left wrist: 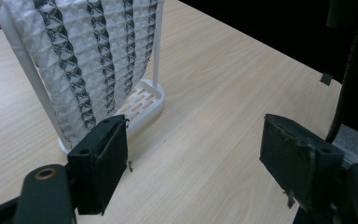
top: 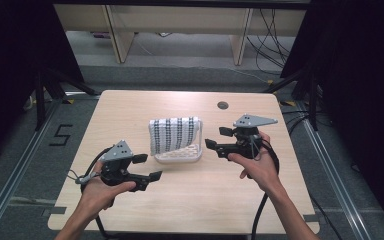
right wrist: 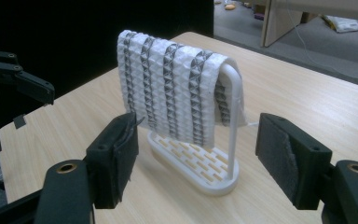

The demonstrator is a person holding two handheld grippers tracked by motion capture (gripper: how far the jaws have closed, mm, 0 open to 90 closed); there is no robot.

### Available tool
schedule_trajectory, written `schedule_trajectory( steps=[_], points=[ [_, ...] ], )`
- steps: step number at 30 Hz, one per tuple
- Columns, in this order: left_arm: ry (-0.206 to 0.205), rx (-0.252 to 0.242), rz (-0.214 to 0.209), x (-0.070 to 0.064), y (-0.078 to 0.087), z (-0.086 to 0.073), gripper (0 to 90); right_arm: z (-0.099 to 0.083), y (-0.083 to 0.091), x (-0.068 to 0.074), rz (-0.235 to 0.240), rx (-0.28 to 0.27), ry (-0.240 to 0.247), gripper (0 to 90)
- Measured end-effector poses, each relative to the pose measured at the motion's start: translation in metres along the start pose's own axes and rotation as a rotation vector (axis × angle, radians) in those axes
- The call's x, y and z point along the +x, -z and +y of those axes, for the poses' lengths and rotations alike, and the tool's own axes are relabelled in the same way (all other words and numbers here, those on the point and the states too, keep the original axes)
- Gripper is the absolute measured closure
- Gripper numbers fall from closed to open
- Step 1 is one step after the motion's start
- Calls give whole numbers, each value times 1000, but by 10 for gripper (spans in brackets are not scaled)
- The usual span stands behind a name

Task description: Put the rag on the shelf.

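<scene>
White-and-black striped cloth (top: pixel 174 134) hangs over a white rack (top: pixel 180 155) mid-table (top: pixel 130 107); left gripper (top: pixel 149 167) sits near its front-left, right gripper (top: pixel 216 138) just off its right side — both spread wide, holding nothing, clear of the cloth.

Looks like a lab or robot test bay. Light wooden table (top: pixel 130 107) at centre on grey carpet, fenced by black curtains (top: pixel 10 60) at 9 and 3 o'clock. Loose cables (top: pixel 272 37) at 1 o'clock, taped floor number (top: pixel 61 135) at 9, plain desk legs (top: pixel 115 35) at 12.
</scene>
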State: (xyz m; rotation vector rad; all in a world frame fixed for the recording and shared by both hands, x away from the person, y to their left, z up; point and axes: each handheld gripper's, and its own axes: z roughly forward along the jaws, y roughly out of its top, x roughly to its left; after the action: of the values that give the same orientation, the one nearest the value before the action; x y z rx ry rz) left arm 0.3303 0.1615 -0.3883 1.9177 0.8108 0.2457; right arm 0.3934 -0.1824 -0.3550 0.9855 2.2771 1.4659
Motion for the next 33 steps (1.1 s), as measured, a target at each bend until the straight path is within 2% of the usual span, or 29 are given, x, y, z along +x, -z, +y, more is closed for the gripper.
schedule_trajectory(
  steps=[1,2,3,4,5,6,7,8,9,10,11,13,14,15,17,18,19,20,21,22,24,25,26,27,28,29,30,32,33],
  points=[
    [-3,5,-1,0,0,-1,228,-1,1,2,2,8,-20,309],
    [-5,9,-4,-1,1,-2,228,-2,0,1,15,-9,10,308],
    [-5,7,-9,-1,1,-3,228,-3,2,2,14,-2,-10,307],
    [-5,6,-15,-2,1,-3,228,-4,2,3,18,-7,8,305],
    [-4,10,-20,-2,2,-4,228,-5,4,5,14,-5,-14,304],
    [-3,0,-38,-3,1,-6,228,-5,5,5,16,3,-4,304],
    [-3,3,-32,-3,2,-6,228,-6,5,7,21,-9,1,304],
    [-8,8,-28,-4,2,-7,228,-7,7,9,26,-3,-18,303],
    [-12,8,-30,-5,2,-9,228,-8,6,9,23,-11,4,303],
    [-10,12,-28,-6,3,-9,228,-9,8,11,21,1,-8,302],
    [-15,5,-42,-6,2,-11,228,-10,7,10,22,-8,15,301],
    [-11,-2,-44,-7,2,-14,228,-13,9,13,35,0,-11,299],
    [-13,0,-42,-7,3,-15,228,-14,11,14,22,11,-10,297],
    [-13,5,-37,-8,3,-16,228,-15,10,13,28,-1,6,296],
    [-9,2,-41,-9,2,-20,227,-18,11,14,31,3,-1,290],
    [-10,-1,-45,-9,2,-22,227,-20,11,13,26,-2,27,287],
    [-7,2,-40,-9,2,-24,226,-22,13,15,16,5,4,283],
    [-10,1,-49,-9,1,-26,226,-23,12,14,24,1,16,281],
    [-13,14,-34,-10,1,-28,226,-26,13,15,20,6,6,280],
    [-18,13,-37,-10,0,-29,226,-28,14,16,18,12,-9,276],
    [-19,12,-27,-10,0,-32,226,-31,15,14,17,5,16,270],
    [-16,7,-36,-10,0,-33,225,-32,16,16,14,17,-7,270],
    [-18,12,-31,-10,0,-34,223,-35,15,15,18,7,2,270],
    [-22,15,-30,-10,0,-35,219,-36,16,16,14,16,-12,270],
    [-24,8,-39,-9,-1,-36,215,-37,16,15,9,9,11,270],
    [-21,18,-30,-8,-1,-38,212,-40,16,16,-2,7,4,270],
    [-17,8,-40,-7,-2,-40,212,-42,16,17,-9,15,6,270],
    [-13,20,-32,-7,-3,-46,211,-45,16,16,-8,22,15,271],
    [-10,16,-37,-6,-3,-47,211,-48,16,17,-5,37,4,270]
  ],
)
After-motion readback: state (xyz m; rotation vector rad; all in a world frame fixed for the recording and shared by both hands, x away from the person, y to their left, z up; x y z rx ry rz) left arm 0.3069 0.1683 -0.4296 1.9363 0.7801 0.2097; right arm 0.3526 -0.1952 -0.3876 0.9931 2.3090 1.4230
